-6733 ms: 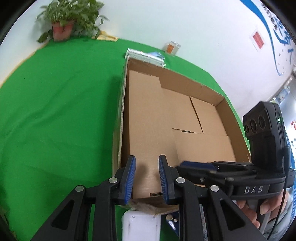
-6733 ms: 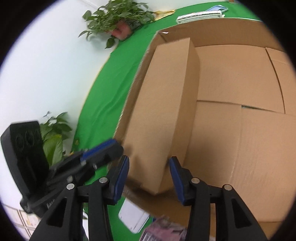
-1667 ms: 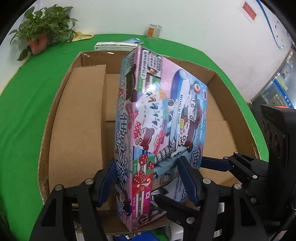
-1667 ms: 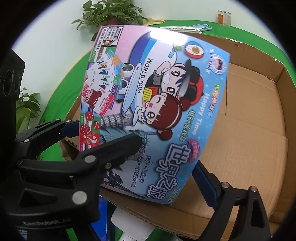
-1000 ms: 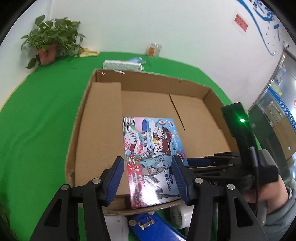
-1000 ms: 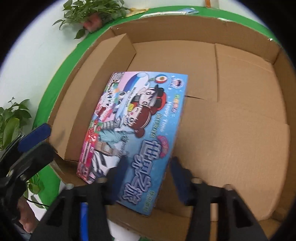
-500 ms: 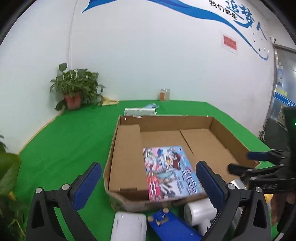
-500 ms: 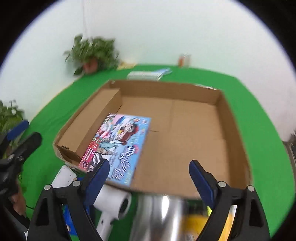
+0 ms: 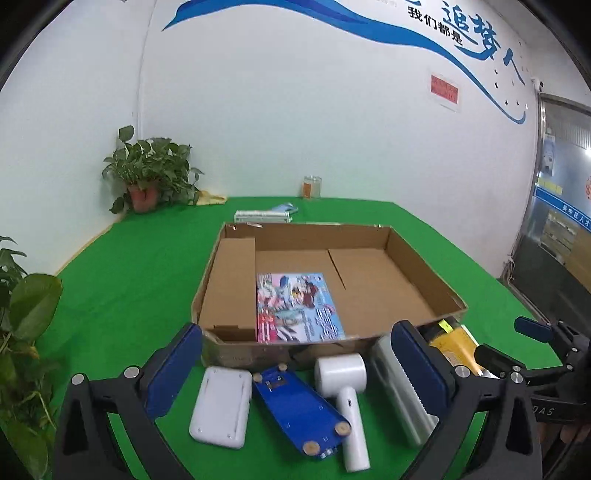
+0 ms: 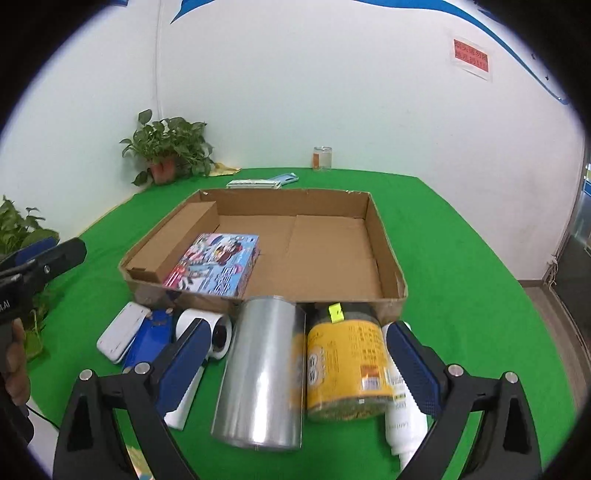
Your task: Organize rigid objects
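Both of your grippers are empty, fingers spread wide. The left gripper [image 9: 295,365] hangs above the row of items in front of the cardboard box [image 9: 424,258]; the right gripper [image 10: 295,363] frames the silver cylinder [image 10: 260,373] and the yellow-labelled jar [image 10: 345,365], touching neither as far as I can tell.

By my reading, you are early in the job. Two things sit inside the box: a long plain carton [image 9: 231,284] against its left wall, and the colourful game box [image 9: 295,308] lying flat just beside it, at the near edge. The rest of the floor is bare cardboard.

Left on the green table [image 9: 122,288], just in front of the box, are a white flat case [image 9: 221,408], a blue board with round feet [image 9: 301,411], a white handheld device [image 9: 345,395], the cylinder, the jar and a white bottle [image 10: 400,421] beside the jar.

As for writing, the game box and the jar label carry print too blurred to read. The wall shows blue Chinese characters beginning 我们都是追梦人 [image 9: 465,35], and a small red notice [image 9: 445,92] is illegible.
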